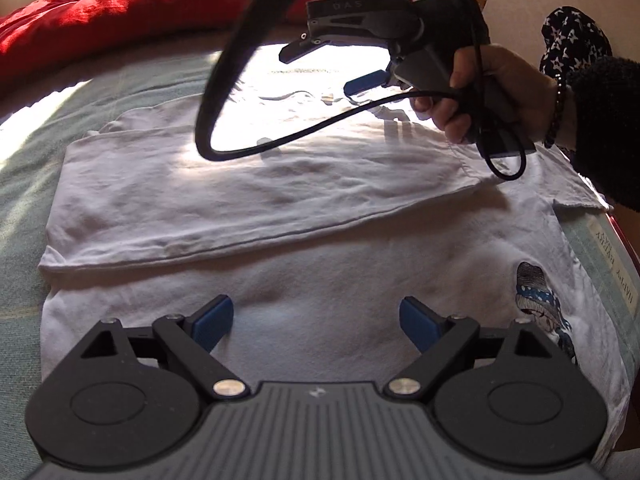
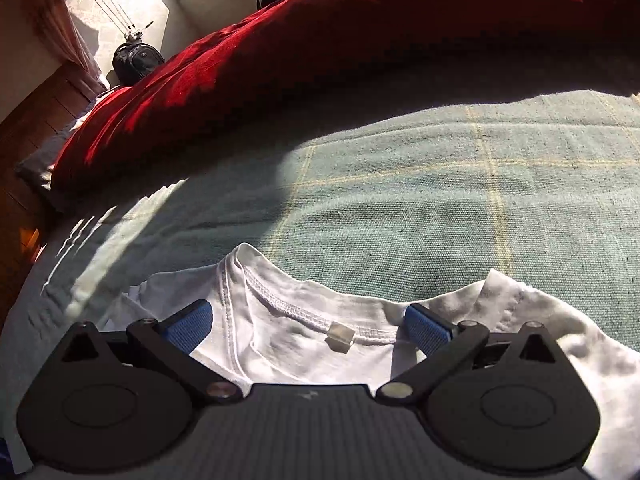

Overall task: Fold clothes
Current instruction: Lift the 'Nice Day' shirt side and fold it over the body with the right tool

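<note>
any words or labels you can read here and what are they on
"HAPPY EVERY", with a third word too blurred to read: on the strip at the bed's edge beside the white t-shirt.
Raised letters on the right tongs, roughly "OAS" or "SVO": not clear enough to be sure.
Neck tag inside the t-shirt collar: no print can be made out.

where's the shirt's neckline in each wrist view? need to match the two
Left wrist: neckline at upper centre, in the sunlit patch, just under the right tool.
Right wrist: neckline at bottom centre, between the open blue fingers.
Shared landmark: red duvet across the top of both.
</note>
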`<move>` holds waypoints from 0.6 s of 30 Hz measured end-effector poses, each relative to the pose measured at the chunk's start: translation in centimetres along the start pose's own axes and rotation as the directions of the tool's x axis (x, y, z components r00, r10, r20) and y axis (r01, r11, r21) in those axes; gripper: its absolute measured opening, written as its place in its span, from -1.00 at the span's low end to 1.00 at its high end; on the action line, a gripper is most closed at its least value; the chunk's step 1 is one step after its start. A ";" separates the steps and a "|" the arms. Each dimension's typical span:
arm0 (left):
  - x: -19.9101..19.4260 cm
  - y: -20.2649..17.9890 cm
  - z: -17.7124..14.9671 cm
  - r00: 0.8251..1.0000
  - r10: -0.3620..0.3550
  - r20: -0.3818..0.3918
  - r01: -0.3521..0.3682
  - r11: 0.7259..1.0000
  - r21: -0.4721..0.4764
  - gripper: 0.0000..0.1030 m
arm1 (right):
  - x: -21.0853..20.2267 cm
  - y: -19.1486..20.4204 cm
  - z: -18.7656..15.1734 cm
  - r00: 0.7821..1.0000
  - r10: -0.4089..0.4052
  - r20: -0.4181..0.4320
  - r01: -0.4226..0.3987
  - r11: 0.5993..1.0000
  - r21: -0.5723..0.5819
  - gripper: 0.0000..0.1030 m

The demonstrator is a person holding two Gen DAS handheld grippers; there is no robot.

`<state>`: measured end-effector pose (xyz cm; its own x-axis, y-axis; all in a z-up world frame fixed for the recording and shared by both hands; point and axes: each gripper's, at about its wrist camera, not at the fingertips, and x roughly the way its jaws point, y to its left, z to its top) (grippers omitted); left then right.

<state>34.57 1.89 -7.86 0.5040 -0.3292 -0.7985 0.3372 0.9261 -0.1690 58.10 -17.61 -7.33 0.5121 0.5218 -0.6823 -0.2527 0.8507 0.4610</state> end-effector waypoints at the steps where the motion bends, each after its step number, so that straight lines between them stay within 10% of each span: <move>1: 0.1 0.0 0.0 1.000 0.002 -0.002 -0.002 1.000 0.002 0.77 | -0.8 -0.1 0.5 1.000 0.017 0.014 -0.017 1.000 0.020 1.00; 10: 0.9 -1.2 0.0 0.998 0.052 -0.024 -0.051 0.997 0.052 0.88 | -13.8 -5.1 -2.1 0.985 0.108 0.131 -0.127 0.981 0.145 1.00; 18: 1.0 -3.2 1.6 0.994 0.103 -0.035 -0.101 0.993 0.056 0.88 | -20.6 -16.6 -10.1 0.975 -0.120 0.189 0.023 0.893 0.449 1.00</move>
<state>35.28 -1.67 -7.22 0.5081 -0.2253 -0.8313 0.3282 0.9430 -0.0550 43.47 -41.85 -6.72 0.6845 0.3949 -0.6128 0.1541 0.7432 0.6510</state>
